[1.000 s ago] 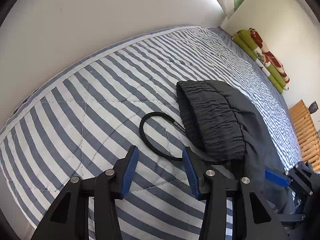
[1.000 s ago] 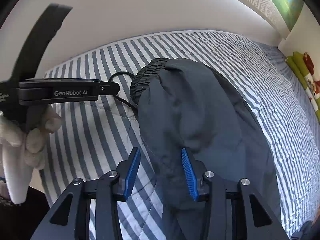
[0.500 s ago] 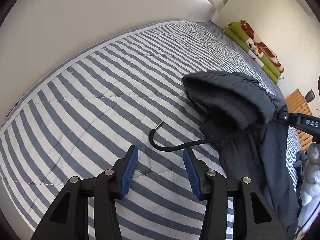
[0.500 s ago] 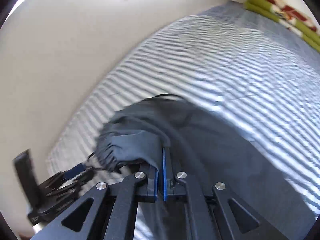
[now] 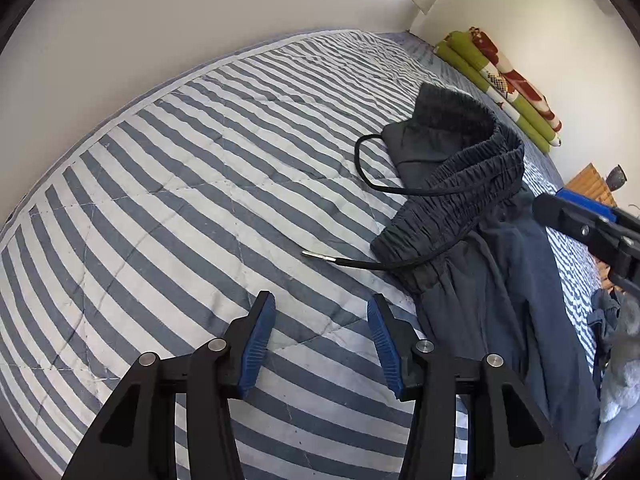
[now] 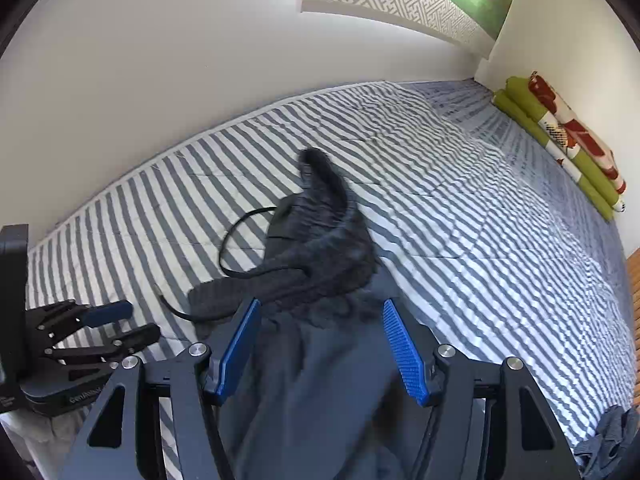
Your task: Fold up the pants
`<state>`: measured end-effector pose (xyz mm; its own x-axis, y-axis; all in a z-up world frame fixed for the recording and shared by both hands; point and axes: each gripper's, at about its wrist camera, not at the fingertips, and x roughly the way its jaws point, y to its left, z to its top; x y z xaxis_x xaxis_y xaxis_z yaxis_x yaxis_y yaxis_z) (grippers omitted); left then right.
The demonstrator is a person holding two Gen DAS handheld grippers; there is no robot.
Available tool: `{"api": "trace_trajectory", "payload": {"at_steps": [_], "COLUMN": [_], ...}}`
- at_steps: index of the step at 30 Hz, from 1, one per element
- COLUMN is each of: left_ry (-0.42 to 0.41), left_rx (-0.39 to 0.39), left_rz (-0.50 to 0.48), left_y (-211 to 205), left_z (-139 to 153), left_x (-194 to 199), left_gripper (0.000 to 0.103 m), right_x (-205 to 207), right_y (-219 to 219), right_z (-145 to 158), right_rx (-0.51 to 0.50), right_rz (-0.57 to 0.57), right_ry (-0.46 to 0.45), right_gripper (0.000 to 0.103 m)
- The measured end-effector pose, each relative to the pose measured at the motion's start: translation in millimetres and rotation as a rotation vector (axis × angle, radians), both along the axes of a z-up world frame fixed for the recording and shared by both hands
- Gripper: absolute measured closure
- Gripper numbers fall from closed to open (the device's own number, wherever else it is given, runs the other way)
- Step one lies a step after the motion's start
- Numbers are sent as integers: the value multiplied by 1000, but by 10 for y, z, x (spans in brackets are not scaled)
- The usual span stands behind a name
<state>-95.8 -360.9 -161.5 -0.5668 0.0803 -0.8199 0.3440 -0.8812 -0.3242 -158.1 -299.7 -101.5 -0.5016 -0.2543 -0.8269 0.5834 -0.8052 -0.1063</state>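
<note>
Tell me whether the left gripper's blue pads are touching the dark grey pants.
Apart. The left wrist view shows the left gripper open over bare striped quilt, with the dark grey pants lying off to its right.

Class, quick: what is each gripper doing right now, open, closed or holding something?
Left gripper: open, empty, over the striped bedcover.
Right gripper: jaws just opened, above the pants, gripping nothing.

Pants [image 5: 492, 248] lie on the bed [image 5: 192, 208], waistband toward the wall-side edge, legs running back to the near edge. Cord [image 5: 362, 160] loops off the waistband to its left. Rolled quilt [image 5: 504, 80] along the bed's far right edge. My left claw [image 5: 322, 344] over bare bed left of the pants; my right claw [image 6: 320, 344] above them.
</note>
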Motion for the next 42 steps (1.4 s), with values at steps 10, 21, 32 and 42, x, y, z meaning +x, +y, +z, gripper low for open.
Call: {"api": "trace_trajectory", "payload": {"at_steps": [10, 21, 32, 42], "left_ry": [44, 81, 54, 11], "left_rx": [32, 129, 142, 122], "left_rz": [167, 234, 208, 121], "left_y": [-684, -1085, -1118, -821], "left_z": [64, 129, 38, -90], "left_x": [227, 550, 647, 389], "left_gripper": [51, 51, 51, 43], "right_x": [333, 750, 1144, -417], "right_y": [-592, -383, -247, -78], "right_z": [-705, -334, -40, -241], "right_rx": [98, -319, -328, -53], "right_rz": [171, 165, 358, 28], "right_ry": [-159, -390, -438, -118], "right_gripper": [43, 94, 73, 51]}}
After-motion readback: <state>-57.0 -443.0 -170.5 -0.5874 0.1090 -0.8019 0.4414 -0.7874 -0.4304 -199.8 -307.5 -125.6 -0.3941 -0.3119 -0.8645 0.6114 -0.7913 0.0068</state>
